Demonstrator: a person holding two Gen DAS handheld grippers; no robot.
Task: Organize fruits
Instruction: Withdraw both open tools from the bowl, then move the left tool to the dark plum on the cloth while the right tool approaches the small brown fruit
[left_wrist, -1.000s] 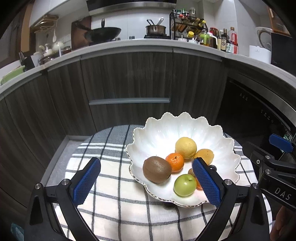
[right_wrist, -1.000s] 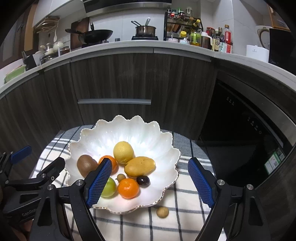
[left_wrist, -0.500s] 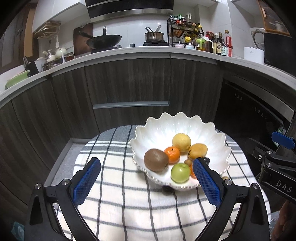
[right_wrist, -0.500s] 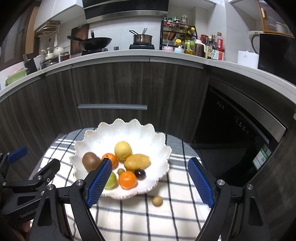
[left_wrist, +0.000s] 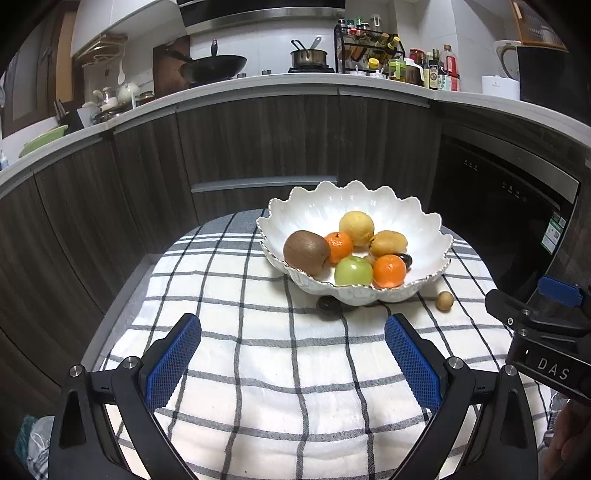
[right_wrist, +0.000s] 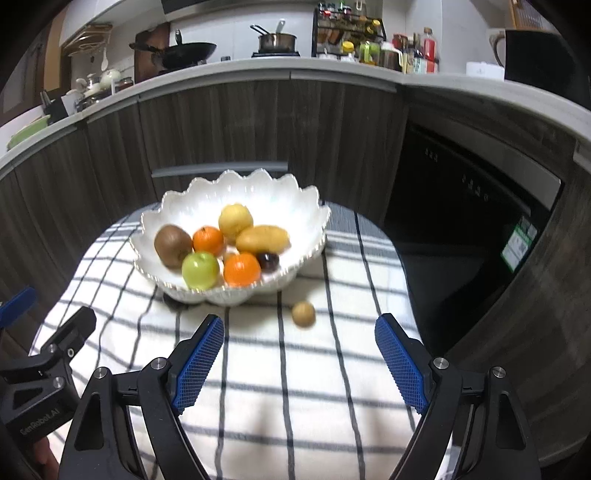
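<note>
Both grippers — left gripper (left_wrist: 291, 354), right gripper (right_wrist: 299, 354) — spread, empty; centre right on loose brown fruit (right_wrist: 303, 313) beside bowl (right_wrist: 177, 199) before pinching gently.

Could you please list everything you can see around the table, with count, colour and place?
bowl: one, white, scalloped, far side of the cloth.
kiwi: one, brown, left in the bowl.
oranges: two, orange, one front, one behind the kiwi.
green apple: one, green, front of the bowl.
yellow round fruit: one, back of the bowl.
yellow oblong fruit: one, right in the bowl.
dark fruit: one, beside the front orange.
small tan fruit: one, on the cloth, right of the bowl.
dark object: one, under the bowl's front edge.
checked cloth: one, white and grey.
left hand-held gripper: blue pads, open, empty.
right hand-held gripper: blue pads, open, empty.
</note>
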